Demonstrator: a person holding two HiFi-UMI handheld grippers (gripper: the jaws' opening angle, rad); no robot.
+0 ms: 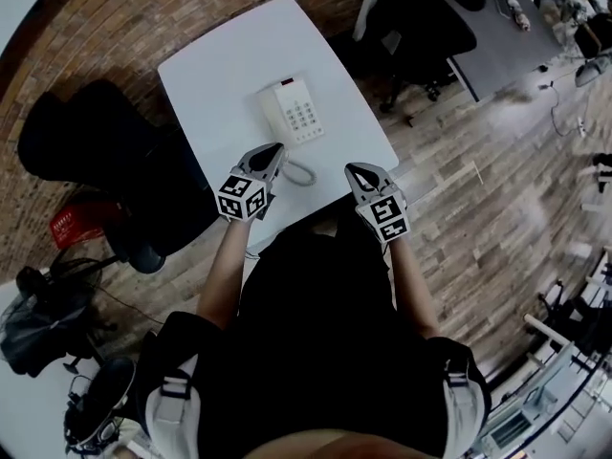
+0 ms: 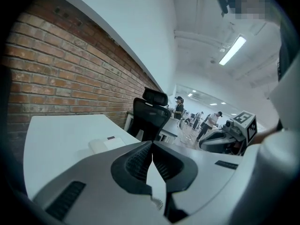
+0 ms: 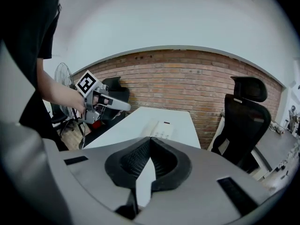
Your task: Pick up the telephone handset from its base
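Observation:
A white desk telephone [image 1: 292, 111] lies on the white table [image 1: 210, 75], its handset [image 1: 271, 113] resting along the left side of the base and its coiled cord [image 1: 302, 172] trailing to the near edge. My left gripper [image 1: 274, 150] hovers over the table's near edge, just short of the phone, jaws shut and empty. To its right my right gripper [image 1: 355, 170] is also at the near edge, shut with nothing in it. The left gripper view has the telephone [image 2: 107, 143] beyond the closed left gripper [image 2: 152, 143]. The right gripper view has the telephone [image 3: 159, 128] ahead of the closed right gripper [image 3: 150, 138].
A black office chair [image 1: 96, 137] stands left of the table and another black chair [image 1: 421, 17] at the far right. A red basket [image 1: 76, 226] and a fan [image 1: 96, 414] are on the floor at left. A brick wall [image 3: 187, 78] backs the table.

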